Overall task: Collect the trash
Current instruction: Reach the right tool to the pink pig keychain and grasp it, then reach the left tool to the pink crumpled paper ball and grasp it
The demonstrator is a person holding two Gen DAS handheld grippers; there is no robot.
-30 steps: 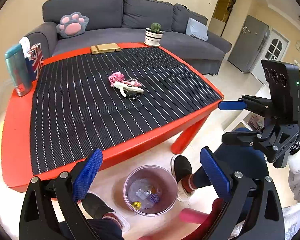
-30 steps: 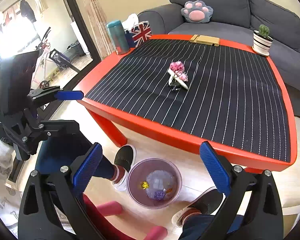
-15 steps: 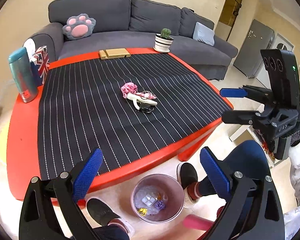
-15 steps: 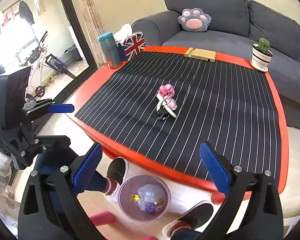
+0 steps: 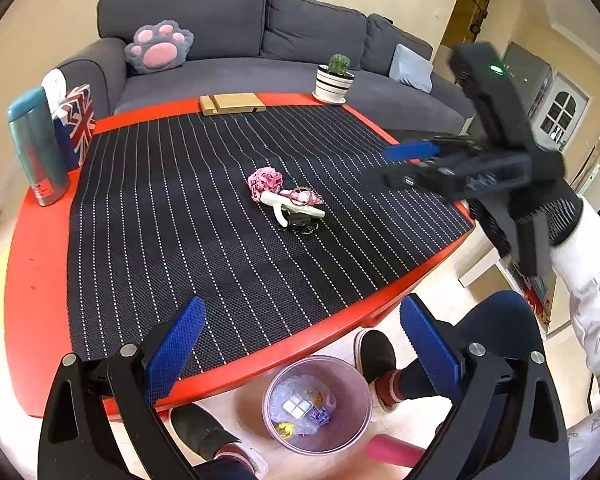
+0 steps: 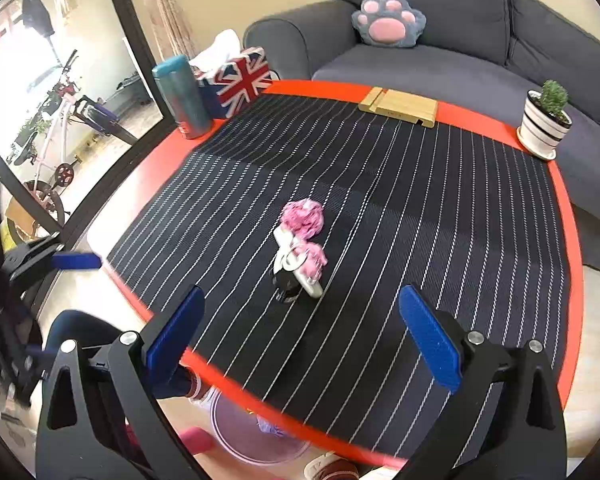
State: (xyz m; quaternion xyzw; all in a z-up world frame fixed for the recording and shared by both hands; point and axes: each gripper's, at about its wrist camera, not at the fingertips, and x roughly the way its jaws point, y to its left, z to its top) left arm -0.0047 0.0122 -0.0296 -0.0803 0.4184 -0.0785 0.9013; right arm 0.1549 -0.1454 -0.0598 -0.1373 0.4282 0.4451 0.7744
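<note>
Both hand-held grippers are spread wide and empty: the left gripper (image 5: 300, 352) hangs over the near edge of the red table (image 5: 32, 280), and the right gripper (image 6: 300, 344) hangs above the striped mat (image 6: 420, 220). The trash, a small heap (image 6: 300, 248) of crumpled pink paper, a white piece and a dark object, lies mid-mat. A translucent bin (image 5: 356, 420) holding scraps stands on the floor below the table edge, between the person's shoes.

Both fisheyes looked down along their own fingers from the red table's (image 5: 36, 280) near edge toward the sofa (image 6: 440, 52), the left view from farther back, sharing the striped mat (image 6: 420, 220).
</note>
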